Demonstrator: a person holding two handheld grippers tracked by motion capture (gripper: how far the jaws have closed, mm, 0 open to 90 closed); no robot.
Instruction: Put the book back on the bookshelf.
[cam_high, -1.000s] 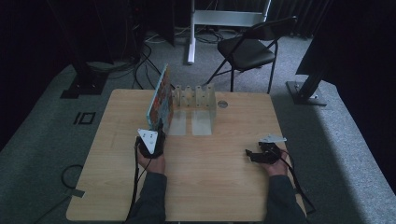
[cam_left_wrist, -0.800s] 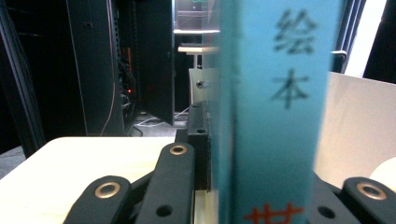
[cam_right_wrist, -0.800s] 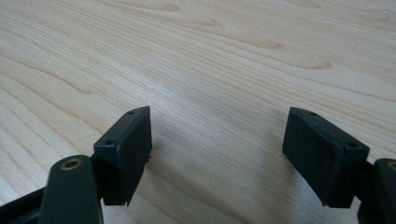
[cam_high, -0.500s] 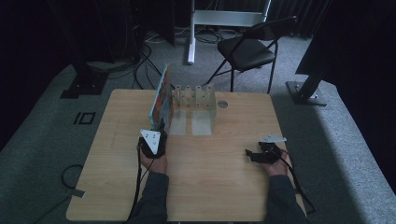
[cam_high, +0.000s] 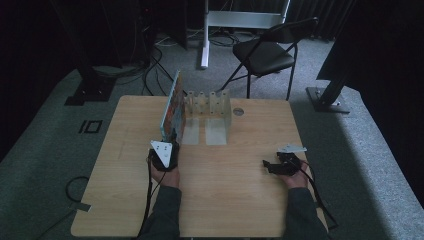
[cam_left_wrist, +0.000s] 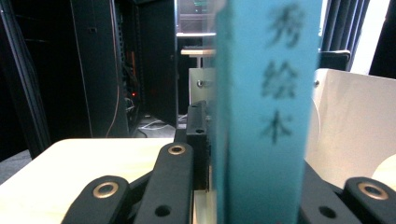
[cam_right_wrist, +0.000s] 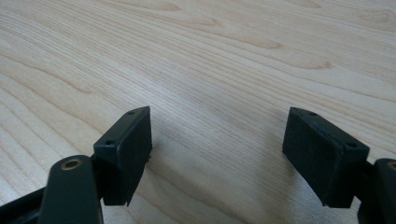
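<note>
Rubber-black pads of the left gripper (cam_left_wrist: 243, 186) clamp the teal spine of a thin picture book (cam_left_wrist: 266, 112), which stands upright on its lower edge between them; blurred dark characters run down the flat, matte spine. In the high view the book (cam_high: 173, 107) rises as a tall slim slab with a colourful cover, its far end just beside the left wall of a pale, white rack (cam_high: 210, 107) with upright dividers and a smooth floor. The left gripper (cam_high: 167, 145) sits at the book's near end, topped by a grey three-cornered plate, with the person's left hand (cam_high: 165, 172) wrapped behind it.

The right gripper (cam_right_wrist: 217, 154) has its jaws spread wide with nothing between them: two blocky, square-edged black pads with small screw holes hover low over bare wood. In the high view the right gripper (cam_high: 272, 165) lies well apart from the book, pointing toward the left across the table (cam_high: 235, 200), held by the right hand (cam_high: 292, 175). The table is a rectangular top of light, wavy-grained wood with rounded corners, on grey carpet. A black folding chair (cam_high: 265, 52) stands beyond it.
</note>
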